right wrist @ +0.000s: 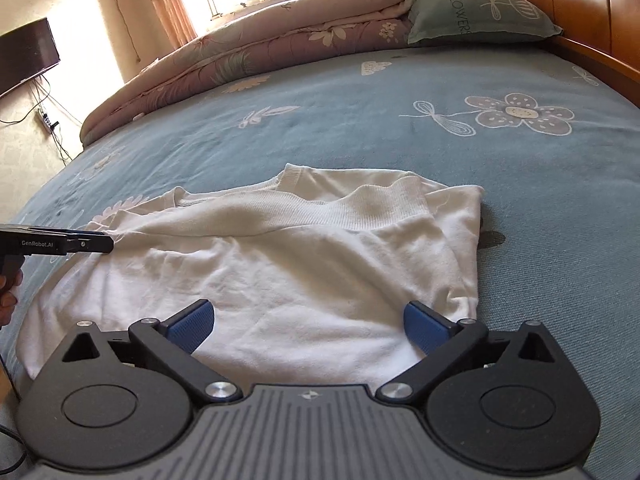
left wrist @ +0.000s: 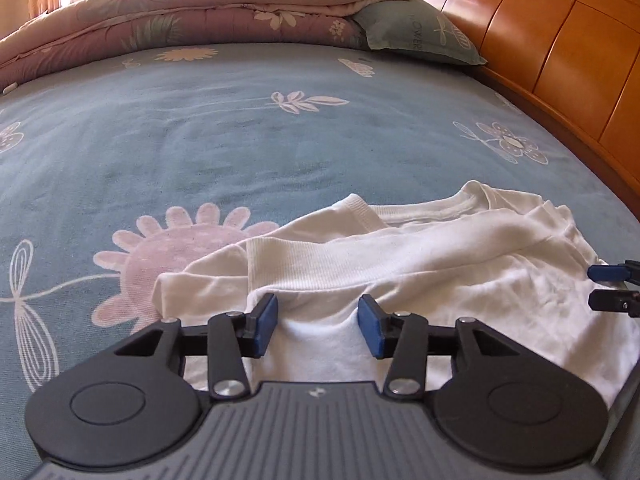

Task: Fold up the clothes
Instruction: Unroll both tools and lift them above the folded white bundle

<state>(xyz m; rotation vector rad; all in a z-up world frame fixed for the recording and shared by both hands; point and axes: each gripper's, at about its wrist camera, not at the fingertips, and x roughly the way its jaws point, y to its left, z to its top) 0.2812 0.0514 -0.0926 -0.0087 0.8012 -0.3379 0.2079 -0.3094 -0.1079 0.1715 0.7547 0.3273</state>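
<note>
A white sweater (left wrist: 420, 264) lies crumpled on the blue flowered bedsheet (left wrist: 240, 140), its ribbed hem folded up toward the ribbed collar (left wrist: 360, 210). My left gripper (left wrist: 318, 322) is open at the sweater's near edge, with a ridge of white cloth between its blue pads (left wrist: 266, 322). In the right wrist view the sweater (right wrist: 280, 264) spreads wide, and my right gripper (right wrist: 308, 322) stands wide open over its near edge, nothing pinched. The left gripper (right wrist: 96, 242) shows side-on at the cloth's left edge. The right gripper (left wrist: 596, 286) peeks in at the left wrist view's right border, fingers apart.
A folded pink floral quilt (right wrist: 280, 32) and a green pillow (right wrist: 480, 12) lie at the bed's far end. The wooden headboard (left wrist: 540, 40) runs along the right. A dark screen (right wrist: 24, 56) and a power strip (right wrist: 46, 120) are off the bed's left side. A hand (right wrist: 8, 296) holds the left gripper.
</note>
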